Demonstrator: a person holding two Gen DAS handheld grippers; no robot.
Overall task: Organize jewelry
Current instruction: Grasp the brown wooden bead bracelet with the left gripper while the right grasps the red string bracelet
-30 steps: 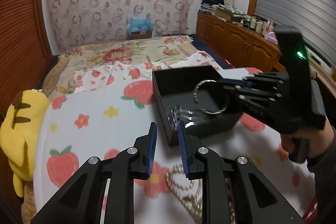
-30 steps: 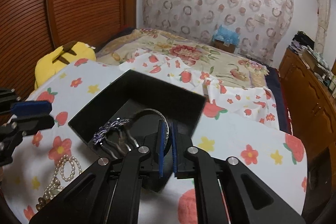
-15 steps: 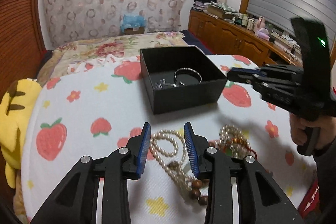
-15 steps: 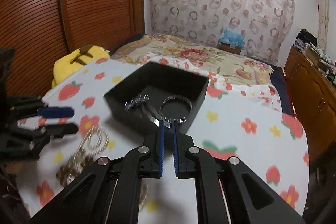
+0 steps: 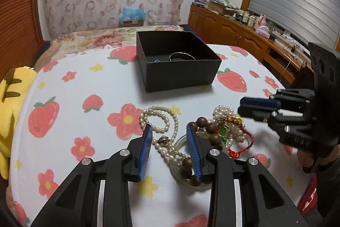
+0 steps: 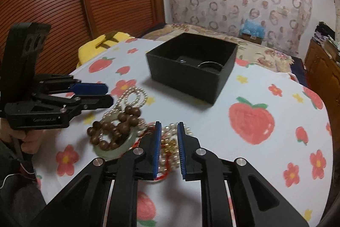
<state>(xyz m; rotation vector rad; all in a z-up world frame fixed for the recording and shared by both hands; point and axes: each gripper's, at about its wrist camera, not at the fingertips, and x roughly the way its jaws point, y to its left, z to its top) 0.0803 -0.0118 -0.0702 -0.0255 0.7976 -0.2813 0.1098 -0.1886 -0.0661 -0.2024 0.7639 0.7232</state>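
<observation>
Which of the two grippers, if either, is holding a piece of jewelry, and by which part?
Neither. The left gripper and right gripper both hover with open, empty jaws over the tangled heap of pearl strands and brown wooden beads.

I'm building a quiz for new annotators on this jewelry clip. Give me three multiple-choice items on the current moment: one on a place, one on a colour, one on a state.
1. Where is the silver bangle?
A. inside the black box
B. on the cloth by the pearls
C. held in the right tongs

2. What colour are the large round beads in the pile?
A. blue
B. brown
C. white

3. What state are the left tongs in?
A. shut on the pearl necklace
B. open over the pile, gripping nothing
C. shut on the box wall

Answers:
1 A: the silver bangle lies inside the black box.
2 B: the large round beads are brown, wood-like, beside the white pearl necklace.
3 B: the left tongs stand apart over the pile, pads pressing nothing.
</observation>
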